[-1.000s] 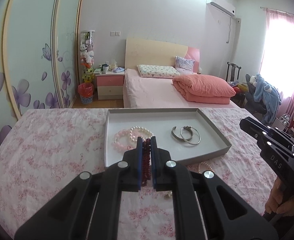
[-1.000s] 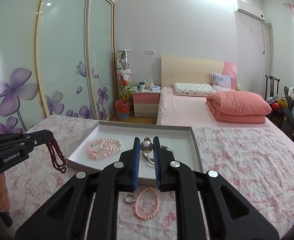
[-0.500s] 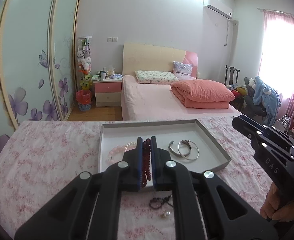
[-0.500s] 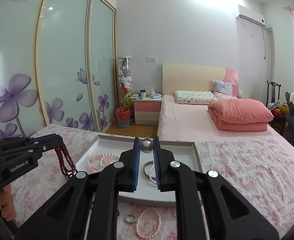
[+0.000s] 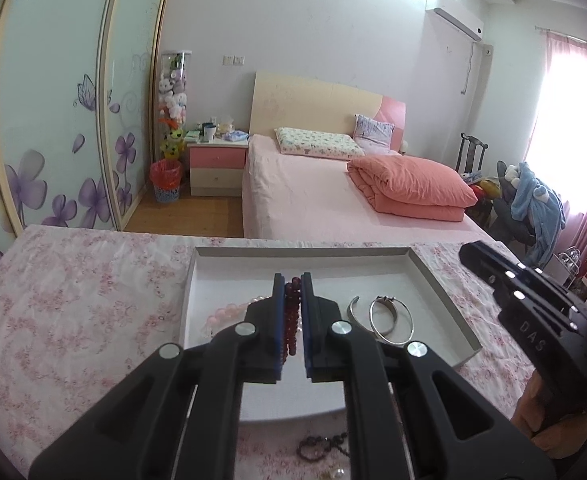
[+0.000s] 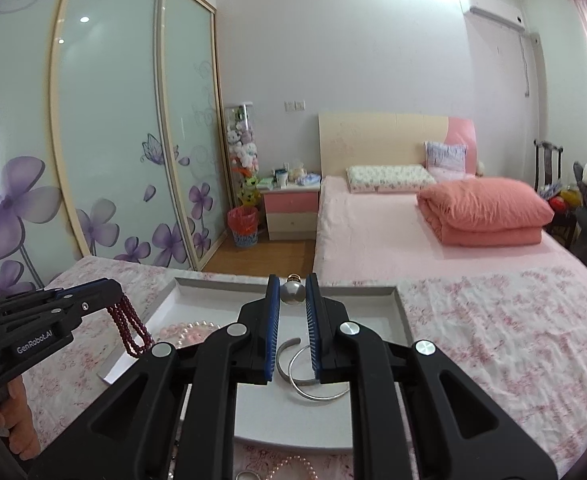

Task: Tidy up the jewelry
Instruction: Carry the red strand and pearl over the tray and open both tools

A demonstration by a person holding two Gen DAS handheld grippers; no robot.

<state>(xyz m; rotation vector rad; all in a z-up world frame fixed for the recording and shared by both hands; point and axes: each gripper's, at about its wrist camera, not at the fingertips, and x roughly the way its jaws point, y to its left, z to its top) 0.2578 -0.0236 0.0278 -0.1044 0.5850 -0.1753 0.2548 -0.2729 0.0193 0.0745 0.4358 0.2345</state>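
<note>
Both grippers hold beads above the tray (image 5: 445,300), rim close below.

Both grippers are rising away from the floral cloth (image 5: 73,300), so the grey tray (image 5: 433,280) is sliding lower in each view. The left gripper (image 5: 292,312) is carrying the dark red bead bracelet (image 5: 291,316) forward over the tray (the pink bracelets (image 5: 225,314), at its 9 o'clock, are slipping behind its fingers). The right gripper (image 6: 292,312) is lifting the pearl pendant (image 6: 292,291) up to the tray's far rim.
</note>
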